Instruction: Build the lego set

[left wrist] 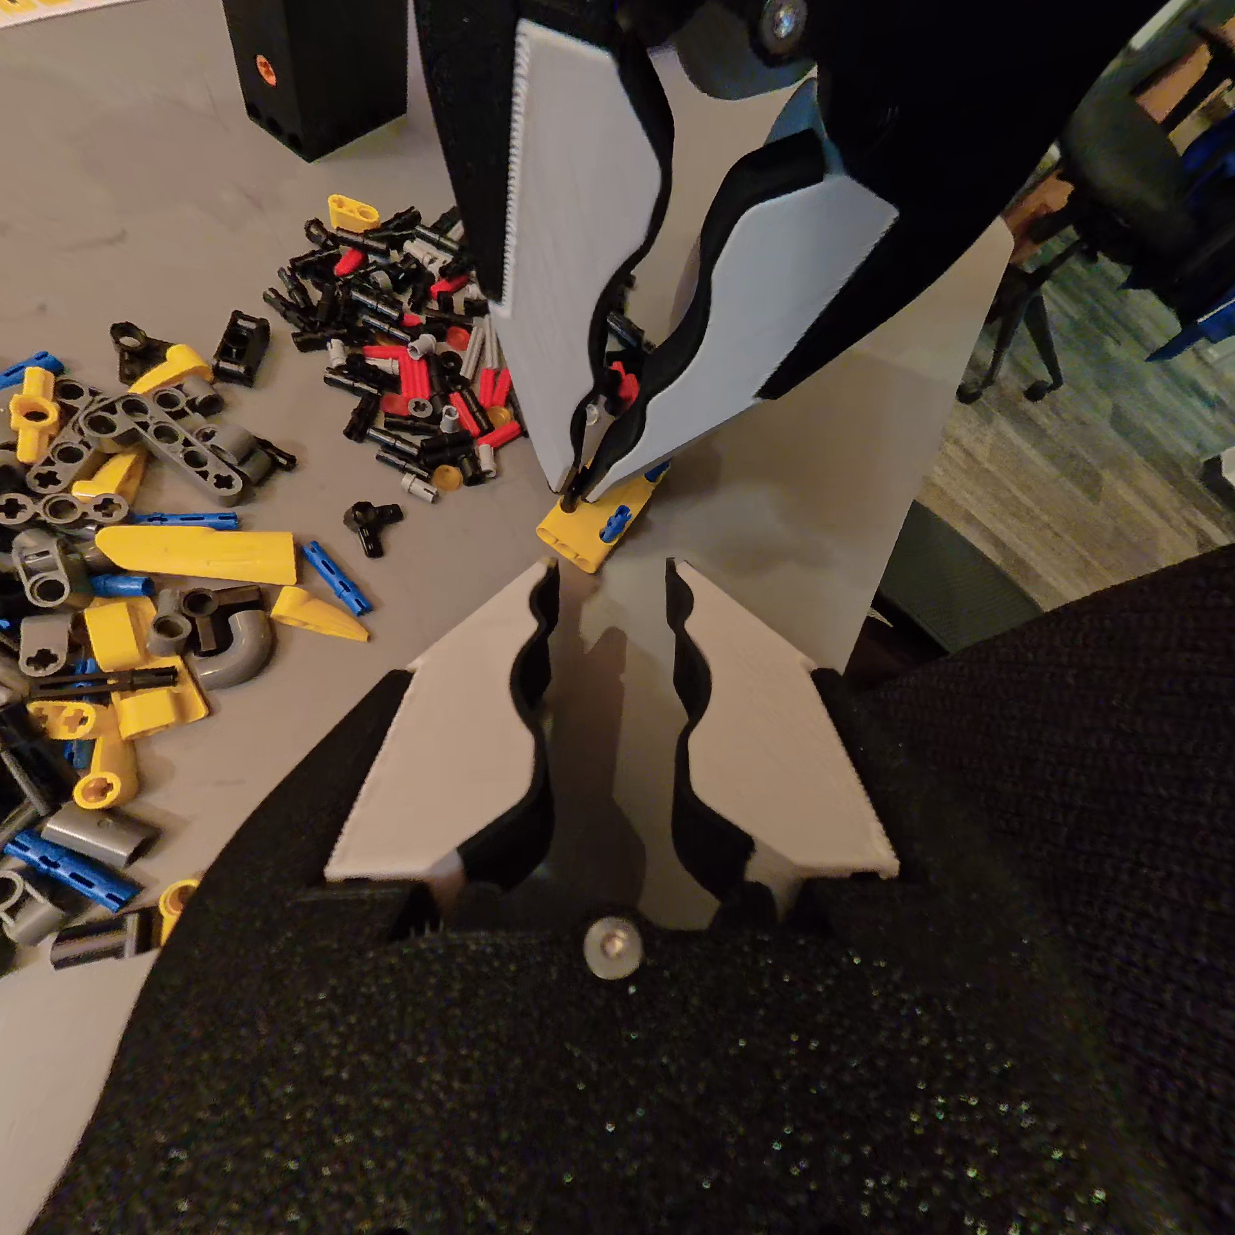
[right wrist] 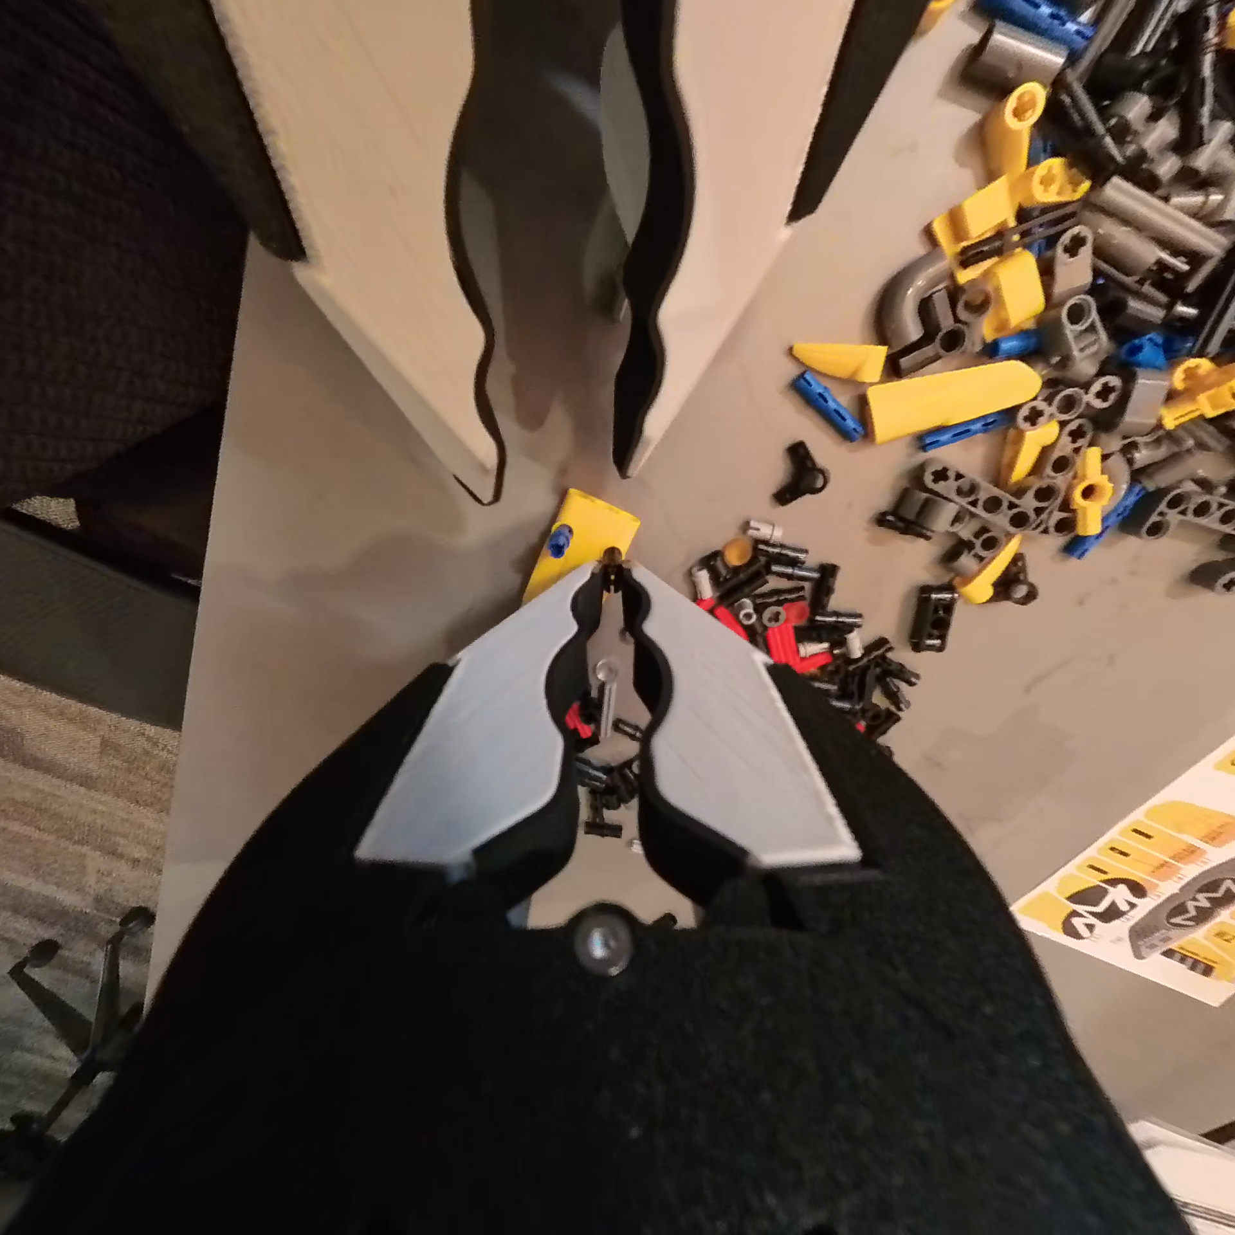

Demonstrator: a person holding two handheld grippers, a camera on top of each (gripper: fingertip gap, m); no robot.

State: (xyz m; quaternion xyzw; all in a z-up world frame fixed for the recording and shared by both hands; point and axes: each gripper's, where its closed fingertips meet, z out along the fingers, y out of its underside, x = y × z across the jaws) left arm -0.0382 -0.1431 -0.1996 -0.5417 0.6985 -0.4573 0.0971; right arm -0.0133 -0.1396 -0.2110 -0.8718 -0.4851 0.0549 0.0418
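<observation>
A yellow beam piece [left wrist: 591,524] with a blue pin [left wrist: 616,522] in its side lies on the grey table [left wrist: 768,521]. My right gripper [right wrist: 611,571] is shut on a small black pin [right wrist: 612,567] and presses its tip against the yellow beam [right wrist: 588,528]. It enters the left wrist view from above, where its tips [left wrist: 576,493] touch the beam's near end. My left gripper [left wrist: 611,568] is open and empty, just short of the beam. It also shows in the right wrist view [right wrist: 558,484], facing the right gripper across the beam.
A pile of black, red and grey pins [left wrist: 407,347] lies left of the beam. A spread of yellow, grey and blue pieces [left wrist: 120,568] lies farther left. A black box [left wrist: 314,67] stands at the back. A sticker sheet [right wrist: 1136,902] lies on the table. The table edge [left wrist: 935,434] runs to the right. Both grippers' tips are close together, under 4 cm apart.
</observation>
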